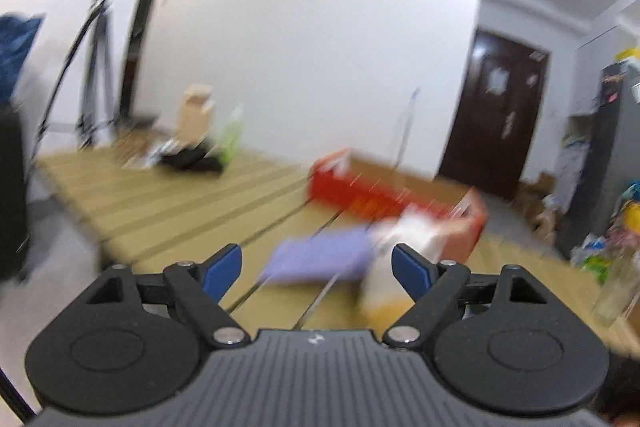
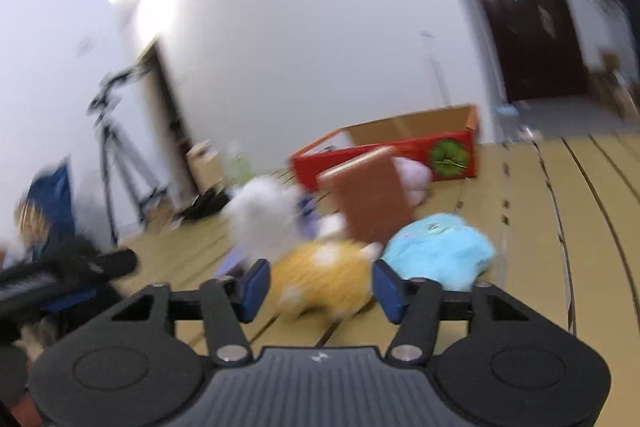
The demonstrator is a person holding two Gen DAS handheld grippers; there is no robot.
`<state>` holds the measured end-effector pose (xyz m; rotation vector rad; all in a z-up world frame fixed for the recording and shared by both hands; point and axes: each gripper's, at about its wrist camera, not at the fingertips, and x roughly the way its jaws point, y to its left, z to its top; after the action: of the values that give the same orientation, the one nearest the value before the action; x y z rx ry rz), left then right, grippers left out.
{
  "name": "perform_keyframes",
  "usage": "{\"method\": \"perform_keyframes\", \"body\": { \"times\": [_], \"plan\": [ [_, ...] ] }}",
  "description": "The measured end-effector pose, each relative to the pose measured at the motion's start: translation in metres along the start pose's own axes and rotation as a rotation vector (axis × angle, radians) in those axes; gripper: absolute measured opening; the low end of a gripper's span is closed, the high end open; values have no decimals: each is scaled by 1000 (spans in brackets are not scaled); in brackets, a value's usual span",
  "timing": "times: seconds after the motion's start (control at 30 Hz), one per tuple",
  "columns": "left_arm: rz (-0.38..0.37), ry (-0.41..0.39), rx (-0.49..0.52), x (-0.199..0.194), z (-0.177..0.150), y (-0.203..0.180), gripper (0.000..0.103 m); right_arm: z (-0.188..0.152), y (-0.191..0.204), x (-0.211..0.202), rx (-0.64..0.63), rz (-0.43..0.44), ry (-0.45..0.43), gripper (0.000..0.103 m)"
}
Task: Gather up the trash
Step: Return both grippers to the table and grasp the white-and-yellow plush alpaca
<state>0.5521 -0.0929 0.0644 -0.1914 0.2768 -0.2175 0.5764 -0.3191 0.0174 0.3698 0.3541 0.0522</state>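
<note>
Both views are motion-blurred. My left gripper (image 1: 316, 273) is open and empty above a wooden slatted table (image 1: 160, 203); a purple flat item (image 1: 320, 259) and a white-and-orange crumpled item (image 1: 400, 255) lie just ahead of it. A red open cardboard box (image 1: 384, 195) stands behind them. My right gripper (image 2: 320, 287) is open and empty, with an orange-yellow crumpled bag (image 2: 324, 275) between and just beyond its fingers. A light blue bag (image 2: 436, 251), a brown upright carton (image 2: 372, 195), a white crumpled wad (image 2: 264, 215) and the red box (image 2: 384, 159) lie beyond.
A tripod (image 1: 96, 67) and a dark mirror frame stand at the far left wall. A tan box and black items (image 1: 192, 147) sit on the table's far end. A dark door (image 1: 500, 115) and cluttered shelves are at the right. The left gripper's body (image 2: 60, 275) shows at the left.
</note>
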Motion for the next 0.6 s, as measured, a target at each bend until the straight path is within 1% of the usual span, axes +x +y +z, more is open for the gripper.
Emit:
{"method": "perform_keyframes", "body": {
  "times": [0.03,0.07,0.1,0.17,0.2,0.23,0.27,0.3,0.37,0.47,0.5,0.53,0.57,0.6],
  "plan": [
    [-14,-19,15,9,9,-11,87,5,-4,7,6,0,-12,48],
    [-23,-19,47,23,16,-22,87,8,-7,14,6,2,-19,46],
    [-19,-4,77,41,22,-33,87,10,-11,21,4,5,-15,45],
    [7,27,79,68,26,-43,85,10,-18,32,3,5,-14,39],
    [-1,53,61,81,26,-44,76,9,-22,36,3,4,-12,38],
    [-19,82,45,88,24,-44,53,8,-27,39,12,7,-12,36],
    [-56,132,35,95,20,-42,44,9,-31,40,28,16,-10,36],
    [-82,132,20,93,15,-36,38,8,-33,40,36,26,-9,35],
    [-91,110,6,82,9,-28,34,7,-34,44,31,59,10,32],
    [-123,117,-49,52,-3,-10,33,9,-29,45,-31,129,96,32],
    [-125,116,-61,40,-10,-3,37,8,-26,41,-57,151,118,32],
    [-119,113,-65,30,-17,6,46,7,-22,36,-79,165,132,32],
    [-110,114,-71,22,-26,12,51,6,-20,31,-91,168,141,33],
    [-106,122,-74,16,-34,17,61,5,-20,28,-89,168,147,34]
  ]
}}
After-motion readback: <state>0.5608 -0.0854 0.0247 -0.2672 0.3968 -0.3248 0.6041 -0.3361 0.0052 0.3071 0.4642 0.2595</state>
